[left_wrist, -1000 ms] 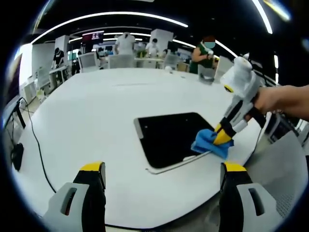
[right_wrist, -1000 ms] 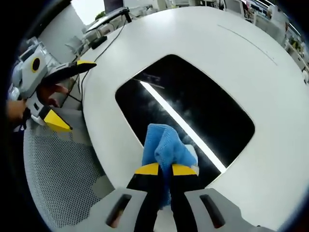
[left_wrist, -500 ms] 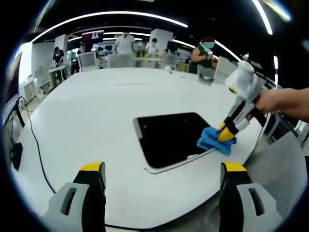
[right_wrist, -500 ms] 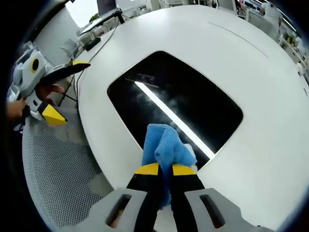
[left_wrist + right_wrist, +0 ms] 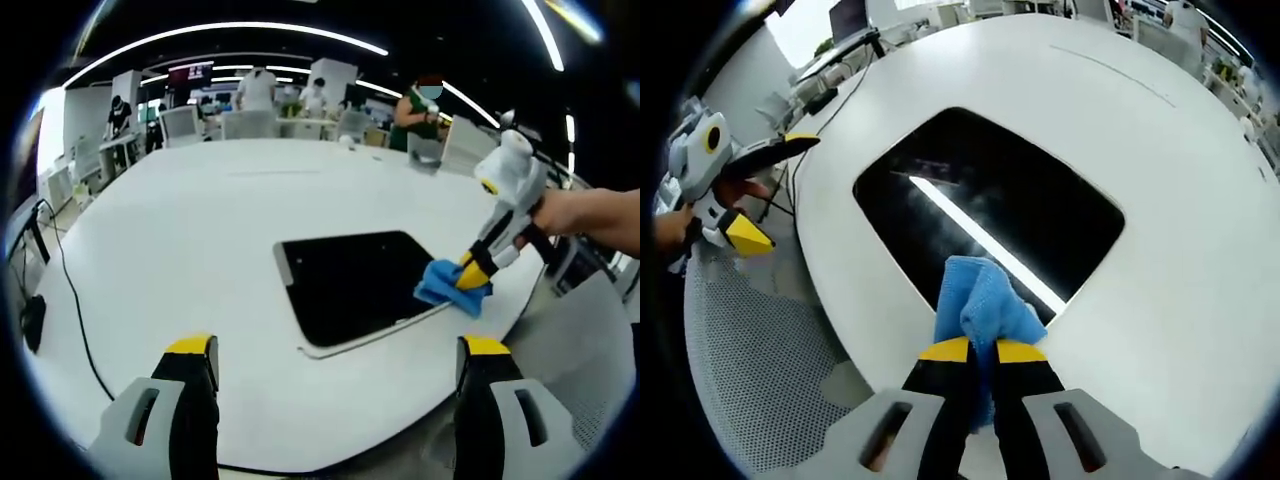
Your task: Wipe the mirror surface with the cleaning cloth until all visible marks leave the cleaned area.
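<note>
Right gripper [image 5: 980,350] is clamped on a blue cleaning cloth [image 5: 983,305], jaws pinched together on the bunched fabric; the cloth sits at the mirror's near edge, partly over the white surface [image 5: 1160,250]. The mirror [image 5: 985,215] lies flat on the surface, a dark rounded rectangle reflecting a bright ceiling light strip, with faint hazy smudges near that strip. In the left gripper view the right gripper [image 5: 478,272] comes in from the right, held by a person's hand [image 5: 585,215], pressing the cloth [image 5: 450,287] on the mirror's [image 5: 350,283] right corner close to the surface edge. Left gripper [image 5: 335,350] hovers over the white surface [image 5: 200,240], jaws wide apart, holding nothing, well apart from the mirror. It also shows at the left of the right gripper view [image 5: 758,195], off the surface edge above a grey mesh chair [image 5: 760,340]. A black cable [image 5: 70,290] runs across the surface's left side. People and desks stand in the background.
</note>
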The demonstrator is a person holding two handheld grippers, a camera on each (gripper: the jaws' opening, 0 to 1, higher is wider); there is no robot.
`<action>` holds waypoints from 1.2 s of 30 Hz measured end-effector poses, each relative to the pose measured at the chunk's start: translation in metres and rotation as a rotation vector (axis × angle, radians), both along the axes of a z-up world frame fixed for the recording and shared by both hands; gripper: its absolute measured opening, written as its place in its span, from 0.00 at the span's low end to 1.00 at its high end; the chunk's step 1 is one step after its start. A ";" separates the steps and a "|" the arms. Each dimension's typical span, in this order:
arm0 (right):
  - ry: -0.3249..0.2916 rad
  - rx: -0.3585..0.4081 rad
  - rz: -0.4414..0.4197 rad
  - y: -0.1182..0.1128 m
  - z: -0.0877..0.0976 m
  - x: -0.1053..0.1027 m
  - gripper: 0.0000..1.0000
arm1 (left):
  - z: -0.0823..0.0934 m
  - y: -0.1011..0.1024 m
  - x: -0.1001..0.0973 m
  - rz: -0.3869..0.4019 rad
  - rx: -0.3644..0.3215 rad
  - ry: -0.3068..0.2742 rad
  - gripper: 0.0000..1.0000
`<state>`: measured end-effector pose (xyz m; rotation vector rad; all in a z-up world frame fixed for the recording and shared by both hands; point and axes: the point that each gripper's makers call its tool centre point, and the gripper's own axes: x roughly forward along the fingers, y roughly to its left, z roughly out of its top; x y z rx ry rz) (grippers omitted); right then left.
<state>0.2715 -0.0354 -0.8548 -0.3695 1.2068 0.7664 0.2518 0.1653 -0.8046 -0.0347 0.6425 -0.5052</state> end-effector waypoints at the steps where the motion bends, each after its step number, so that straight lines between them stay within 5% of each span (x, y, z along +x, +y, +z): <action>1: -0.001 -0.002 -0.002 0.000 0.000 0.000 0.02 | 0.000 0.000 0.000 0.000 0.000 0.000 0.99; 12: -0.032 -0.028 -0.043 -0.001 -0.001 0.001 0.02 | 0.001 0.001 0.001 0.007 -0.008 -0.001 0.99; 36: 0.007 -0.021 -0.153 -0.003 -0.001 0.017 0.02 | 0.001 0.000 0.001 0.009 -0.015 -0.005 0.99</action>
